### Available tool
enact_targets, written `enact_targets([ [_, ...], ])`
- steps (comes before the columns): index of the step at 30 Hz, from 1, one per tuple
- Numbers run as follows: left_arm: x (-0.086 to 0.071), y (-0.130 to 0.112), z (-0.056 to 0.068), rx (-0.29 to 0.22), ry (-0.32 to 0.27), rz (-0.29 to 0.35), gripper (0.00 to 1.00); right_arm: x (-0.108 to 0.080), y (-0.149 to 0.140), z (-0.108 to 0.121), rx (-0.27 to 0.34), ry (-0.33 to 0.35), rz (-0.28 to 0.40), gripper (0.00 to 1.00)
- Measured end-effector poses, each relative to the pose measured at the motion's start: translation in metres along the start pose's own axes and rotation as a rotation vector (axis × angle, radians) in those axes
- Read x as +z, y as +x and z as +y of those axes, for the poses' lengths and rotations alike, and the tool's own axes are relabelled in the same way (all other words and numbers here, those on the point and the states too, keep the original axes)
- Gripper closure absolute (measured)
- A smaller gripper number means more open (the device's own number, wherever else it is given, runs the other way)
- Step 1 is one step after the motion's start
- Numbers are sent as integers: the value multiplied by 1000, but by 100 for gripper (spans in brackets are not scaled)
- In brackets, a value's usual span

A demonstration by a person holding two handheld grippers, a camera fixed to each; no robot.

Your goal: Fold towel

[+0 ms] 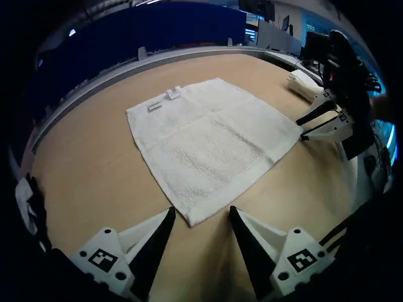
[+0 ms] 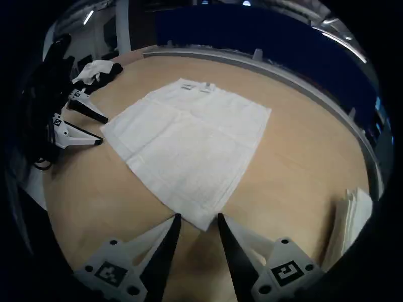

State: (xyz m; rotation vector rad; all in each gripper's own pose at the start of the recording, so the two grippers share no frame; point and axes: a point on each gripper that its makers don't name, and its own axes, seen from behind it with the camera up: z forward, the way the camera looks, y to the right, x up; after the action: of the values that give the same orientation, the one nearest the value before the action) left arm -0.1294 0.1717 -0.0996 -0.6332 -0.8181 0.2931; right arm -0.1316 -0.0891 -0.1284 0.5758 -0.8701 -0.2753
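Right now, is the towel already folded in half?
No, the white towel lies spread out flat on the wooden table, with all four of its corners showing.

Towel [image 1: 211, 146] flat on table [image 1: 90, 166], jaws apart

Nubby white terry towel [image 1: 211, 146] on smooth (matt) wood-look table [image 1: 95, 166].

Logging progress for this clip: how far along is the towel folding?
Done: nothing folded; the towel lies spread flat on the table. In hand: the left hand-held gripper and right hand-held gripper each sit open at a towel corner, not gripping. Remaining: grasping and every fold.
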Motion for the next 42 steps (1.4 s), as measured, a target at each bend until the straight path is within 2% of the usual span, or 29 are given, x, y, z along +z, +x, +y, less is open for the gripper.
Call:
enact_targets([
  [4,1,0,0,0,-1,-3,27,0,0,-1,-1,5,0,50],
  [8,1,0,-2,-7,3,-10,36,-1,0,-2,1,8,-3,55],
  [16,2,0,-11,-27,29,-22,68,0,2,1,18,4,-14,76],
  [18,2,0,-12,-26,33,-23,76,0,3,1,22,4,-14,78],
  [20,2,0,-11,-25,34,-24,78,1,4,0,27,7,-12,79],
  [24,3,0,-12,-28,45,-28,88,2,8,-4,34,18,-4,80],
  [33,-5,7,-9,-52,34,-21,89,-5,25,-1,48,10,34,83],
  [42,-27,28,-14,-93,46,10,89,-29,66,4,62,-1,123,83],
])
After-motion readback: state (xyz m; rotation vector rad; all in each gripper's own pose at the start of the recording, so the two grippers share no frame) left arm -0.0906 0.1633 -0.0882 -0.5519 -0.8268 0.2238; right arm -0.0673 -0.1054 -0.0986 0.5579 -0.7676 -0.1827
